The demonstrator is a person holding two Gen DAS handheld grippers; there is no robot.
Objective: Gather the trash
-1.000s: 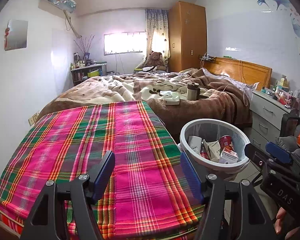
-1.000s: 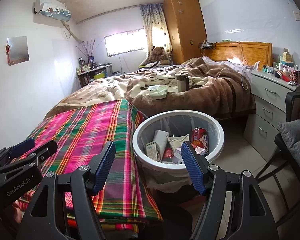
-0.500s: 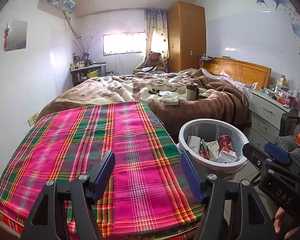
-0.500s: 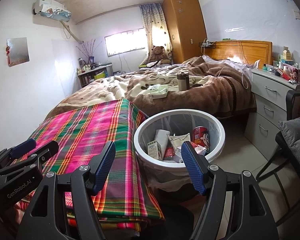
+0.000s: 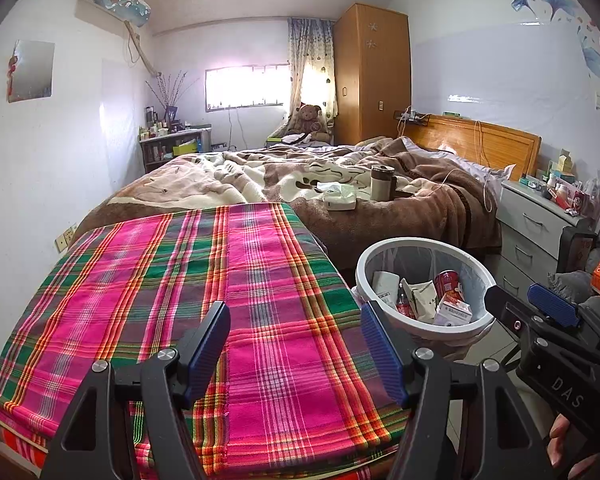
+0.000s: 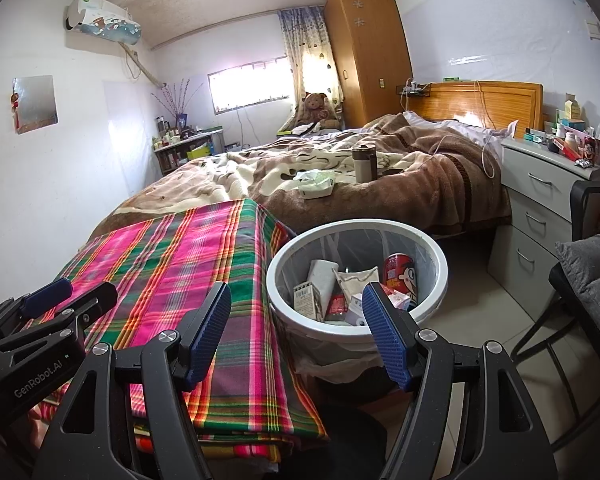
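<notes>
Trash — cartons, a red printed can and a small bottle — fills the round white plastic wastebasket lined with a clear bag, just ahead of the right gripper. Left gripper, jaws wide and empty, hovers over the pink-and-green plaid cloth; the wastebasket stands to its right. Right gripper likewise wide, empty — cloth to its left.

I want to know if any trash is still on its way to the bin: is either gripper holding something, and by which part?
Nothing is held: the left gripper and the right gripper both stand open and empty.
</notes>
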